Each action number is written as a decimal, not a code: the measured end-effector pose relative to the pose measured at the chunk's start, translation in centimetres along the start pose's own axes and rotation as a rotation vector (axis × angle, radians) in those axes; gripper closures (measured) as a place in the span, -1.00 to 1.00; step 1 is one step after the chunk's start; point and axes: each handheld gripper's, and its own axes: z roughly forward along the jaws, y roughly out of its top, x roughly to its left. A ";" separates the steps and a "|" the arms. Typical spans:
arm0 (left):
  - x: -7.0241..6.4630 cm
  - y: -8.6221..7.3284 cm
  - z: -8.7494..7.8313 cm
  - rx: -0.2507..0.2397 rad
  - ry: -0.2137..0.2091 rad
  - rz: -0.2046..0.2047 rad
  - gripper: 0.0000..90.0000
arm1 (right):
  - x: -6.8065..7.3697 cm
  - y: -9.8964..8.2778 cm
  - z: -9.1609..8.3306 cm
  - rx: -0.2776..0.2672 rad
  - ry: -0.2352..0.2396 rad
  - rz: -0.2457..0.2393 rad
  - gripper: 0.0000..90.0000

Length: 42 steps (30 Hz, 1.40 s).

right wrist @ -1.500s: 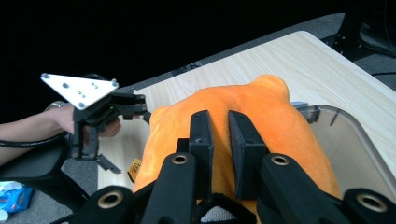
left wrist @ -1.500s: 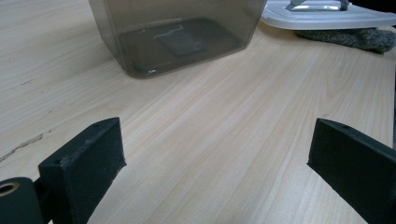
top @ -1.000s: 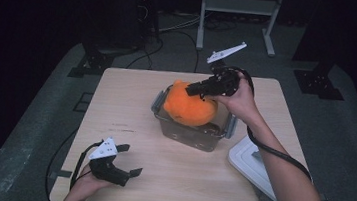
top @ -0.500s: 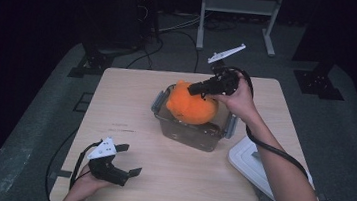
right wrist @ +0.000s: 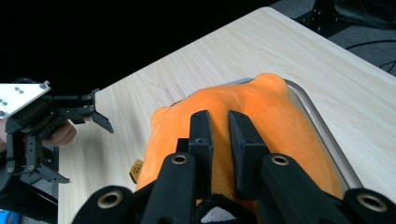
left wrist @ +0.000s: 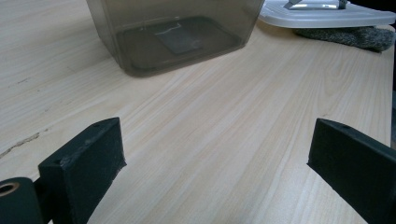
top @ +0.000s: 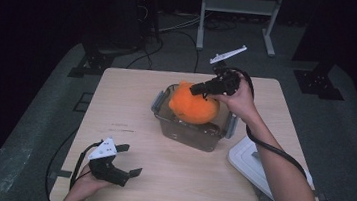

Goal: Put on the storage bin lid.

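Now one orange plush (top: 193, 105) pinched by right tongs (right wrist: 223, 126); left tongs (left wrist: 217, 154) agape.

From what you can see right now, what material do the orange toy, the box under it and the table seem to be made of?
The orange toy looks like soft plush: a matt, fuzzy surface that dents between the right gripper jaws. The box seems to be smoky transparent plastic, smooth and slightly glossy, since its bottom shows through the wall. The table looks like pale wood or a wood-pattern laminate with a visible grain; I cannot tell which.
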 end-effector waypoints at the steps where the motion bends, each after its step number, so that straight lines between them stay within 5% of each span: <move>1: 0.0 0.0 0.0 0.003 0.001 0.001 -0.94 | -0.1 -0.1 0.1 0.003 -0.001 0.001 0.77; 42: 0.0 0.0 0.0 0.003 -0.003 0.006 -0.94 | -2.9 -2.7 2.7 0.069 -0.005 0.086 0.76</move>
